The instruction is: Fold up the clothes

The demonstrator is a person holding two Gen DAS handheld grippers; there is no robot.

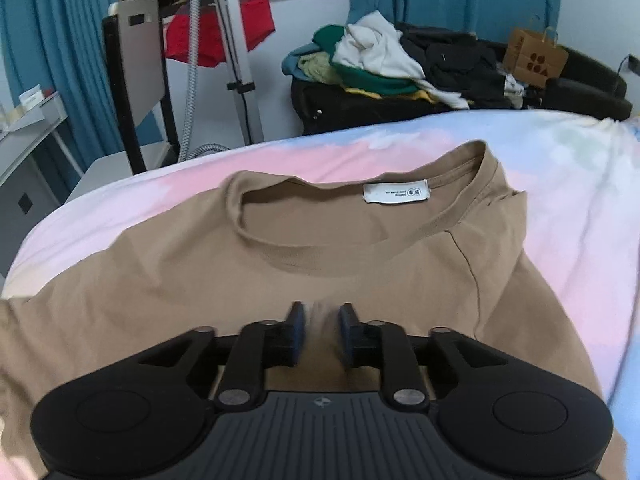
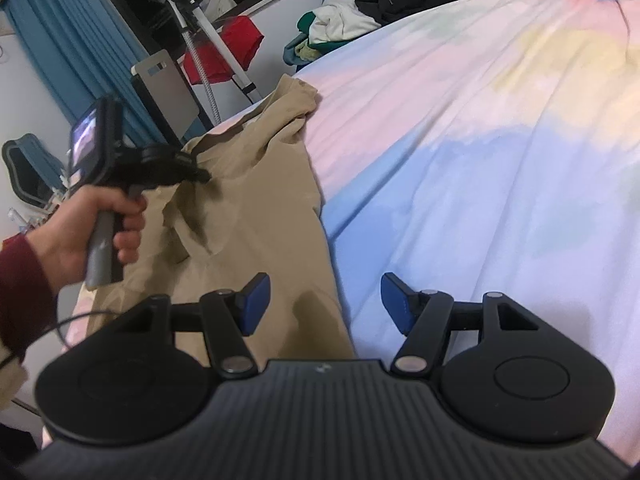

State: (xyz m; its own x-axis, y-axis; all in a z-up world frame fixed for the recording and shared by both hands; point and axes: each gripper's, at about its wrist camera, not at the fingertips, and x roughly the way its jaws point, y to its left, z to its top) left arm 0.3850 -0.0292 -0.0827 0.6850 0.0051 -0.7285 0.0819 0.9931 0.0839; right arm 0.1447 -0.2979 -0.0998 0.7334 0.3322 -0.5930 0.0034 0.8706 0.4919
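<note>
A tan T-shirt (image 1: 200, 276) lies on the pastel bedsheet (image 1: 560, 200), its collar and white neck label (image 1: 396, 192) facing away from me. My left gripper (image 1: 322, 312) is shut on a pinch of the shirt's chest fabric, which bunches up between the pads. In the right wrist view the left gripper (image 2: 200, 174) shows at the left, held by a hand, lifting the shirt (image 2: 256, 216) into a ridge. My right gripper (image 2: 325, 300) is open and empty, hovering over the shirt's right edge where it meets the sheet.
Beyond the bed's far edge are a pile of clothes on a dark sofa (image 1: 380, 64), a paper bag (image 1: 534, 56), a red garment (image 1: 218, 30) on a stand, a chair (image 1: 136, 76) and blue curtains. The bedsheet (image 2: 500, 140) stretches wide to the right.
</note>
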